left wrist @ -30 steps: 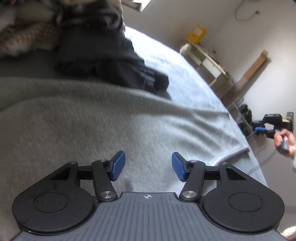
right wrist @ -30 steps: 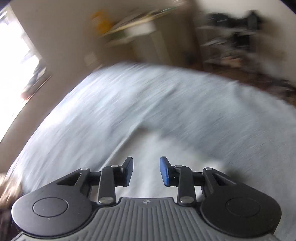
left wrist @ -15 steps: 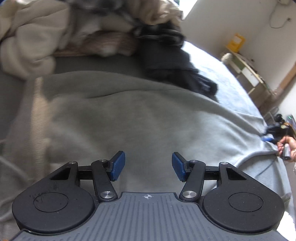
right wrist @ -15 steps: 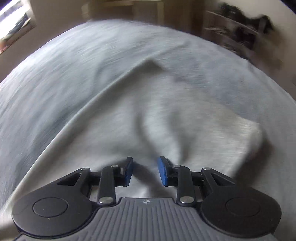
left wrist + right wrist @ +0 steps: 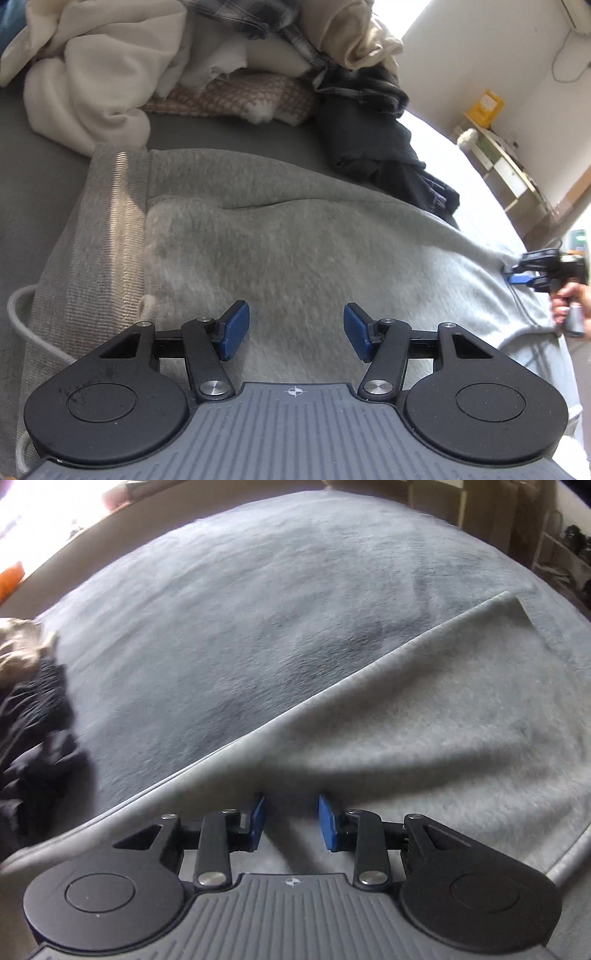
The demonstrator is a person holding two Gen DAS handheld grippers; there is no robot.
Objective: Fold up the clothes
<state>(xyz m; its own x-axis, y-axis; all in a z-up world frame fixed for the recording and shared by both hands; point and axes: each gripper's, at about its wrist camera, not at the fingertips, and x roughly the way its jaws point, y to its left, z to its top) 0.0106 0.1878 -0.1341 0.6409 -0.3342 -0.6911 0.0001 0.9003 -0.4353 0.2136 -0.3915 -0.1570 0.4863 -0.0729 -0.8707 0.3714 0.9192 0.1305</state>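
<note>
Grey sweatpants (image 5: 295,240) spread lengthwise across a bed (image 5: 240,609)

The left gripper (image 5: 295,332) hovers wide open near the waistband (image 5: 110,221); the right gripper (image 5: 291,821), jaws narrowly apart, straddles cloth at the far leg end.

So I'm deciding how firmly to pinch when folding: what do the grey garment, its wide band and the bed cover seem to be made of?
The grey garment looks like matte, fuzzy sweatshirt fleece, probably a cotton blend. Its wide band shows fine parallel ridges, so likely stretchy rib knit. The bed cover looks like short plush, with brushed streaks that change shade; exact fibres can't be told.
</note>
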